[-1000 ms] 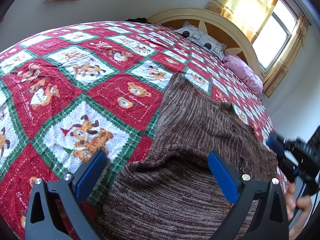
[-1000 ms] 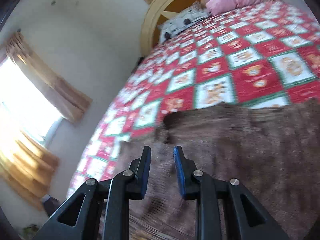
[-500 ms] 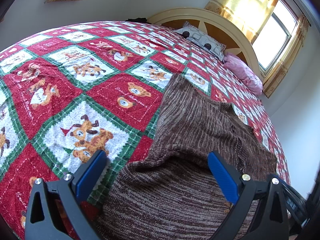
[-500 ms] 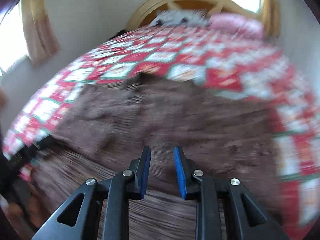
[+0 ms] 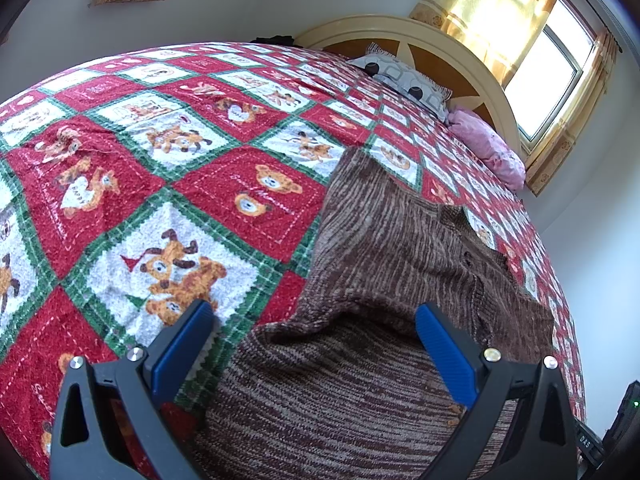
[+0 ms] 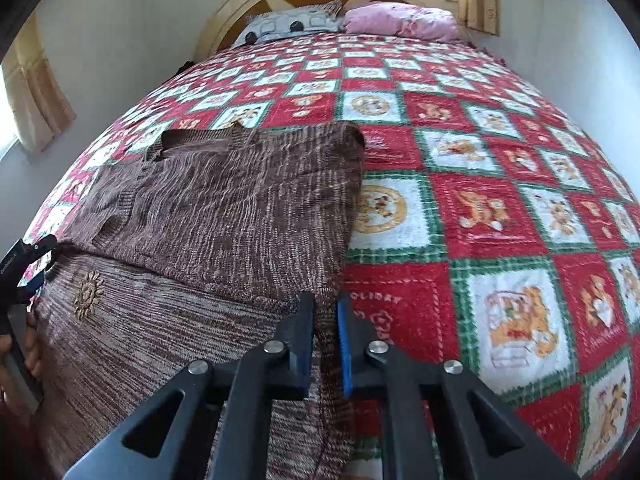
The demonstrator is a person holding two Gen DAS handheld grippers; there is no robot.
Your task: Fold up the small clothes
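Half the brown sweater (image 6: 224, 216) disappears beneath the closing right hand-held gripper (image 6: 325, 312).

Covering the whole bed: a red, white and green patchwork bedspread (image 6: 500, 208) with teddy-bear and reindeer squares. At twelve o'clock in the right wrist view, a cream arched headboard (image 6: 240, 0) with orange panels; against it a grey patterned pillow (image 6: 292, 24) and, touching it at its three o'clock, a pink pillow (image 6: 404, 20). Around nine o'clock, a beige curtain (image 6: 36, 96). In the left wrist view, toward two o'clock, a bright window (image 5: 548, 76) flanked by yellow curtains (image 5: 492, 8).
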